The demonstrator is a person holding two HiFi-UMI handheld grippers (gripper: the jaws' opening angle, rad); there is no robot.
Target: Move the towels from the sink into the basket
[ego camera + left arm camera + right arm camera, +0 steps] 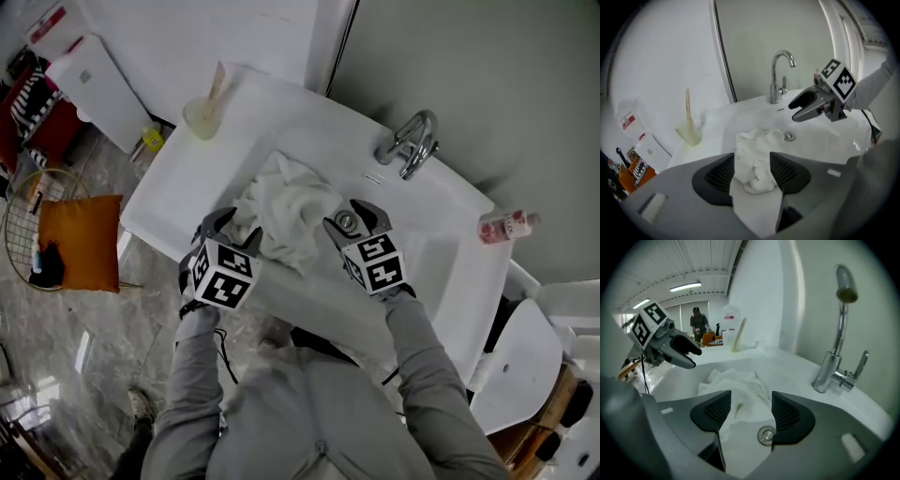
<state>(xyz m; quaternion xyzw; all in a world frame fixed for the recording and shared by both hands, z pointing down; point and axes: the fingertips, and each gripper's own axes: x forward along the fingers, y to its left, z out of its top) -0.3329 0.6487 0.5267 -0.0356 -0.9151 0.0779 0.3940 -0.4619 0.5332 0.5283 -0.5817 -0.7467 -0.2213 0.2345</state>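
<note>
White towels [286,211] lie crumpled in the basin of the white sink [178,192], left of the drain [345,222]. My left gripper [234,230] hangs at the pile's left edge with its jaws apart. In the left gripper view the towels [757,150] show in the gap between its fingers, and no pad visibly presses on them. On the other side of the pile, my right gripper [352,217] stands open over the drain. Through the jaws in the right gripper view I see the towels [736,385] and the drain [765,434]. A wire basket [19,220] stands on the floor at far left.
A chrome faucet [412,141] rises at the sink's back. A pale cup with a stick [202,112] sits on the left corner and a pink bottle [506,225] on the right. An orange cloth [80,244] lies at the basket. A white bin [98,84] stands beyond.
</note>
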